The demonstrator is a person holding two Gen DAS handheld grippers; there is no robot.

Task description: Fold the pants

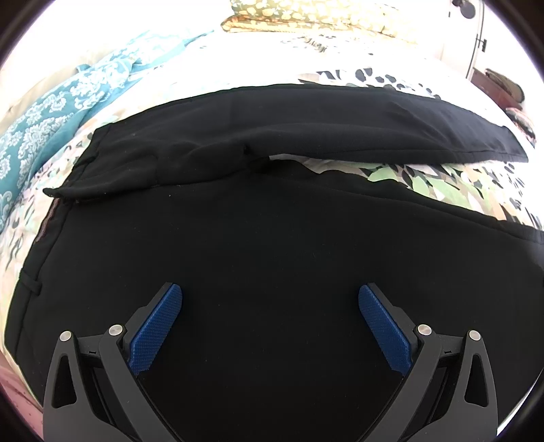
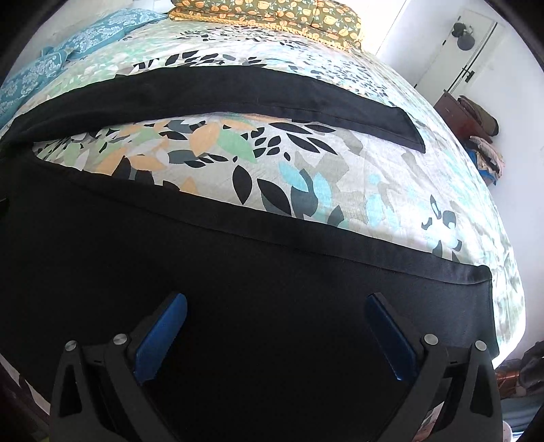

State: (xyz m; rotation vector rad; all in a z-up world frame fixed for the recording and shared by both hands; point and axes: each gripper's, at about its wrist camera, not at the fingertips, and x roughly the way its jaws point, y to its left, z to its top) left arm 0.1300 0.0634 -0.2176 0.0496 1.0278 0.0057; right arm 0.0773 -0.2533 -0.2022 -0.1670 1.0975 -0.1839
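Black pants (image 1: 258, 238) lie flat on a bed, waistband to the left, both legs running right and spread apart in a V. The far leg (image 1: 340, 125) shows in the left wrist view; the near leg fills the foreground. My left gripper (image 1: 270, 306) is open and empty, just above the near hip area of the pants. In the right wrist view the pants (image 2: 238, 272) show again, with the far leg (image 2: 272, 95) and the near leg's hem at the right. My right gripper (image 2: 276, 312) is open and empty above the near leg, close to its hem.
A leaf-patterned bedspread (image 2: 272, 163) covers the bed and shows between the legs. A teal patterned cloth (image 1: 51, 119) lies at the far left. A mustard floral pillow (image 2: 272, 13) lies at the head. A brown cabinet with piled clothes (image 2: 476, 119) stands by the right wall.
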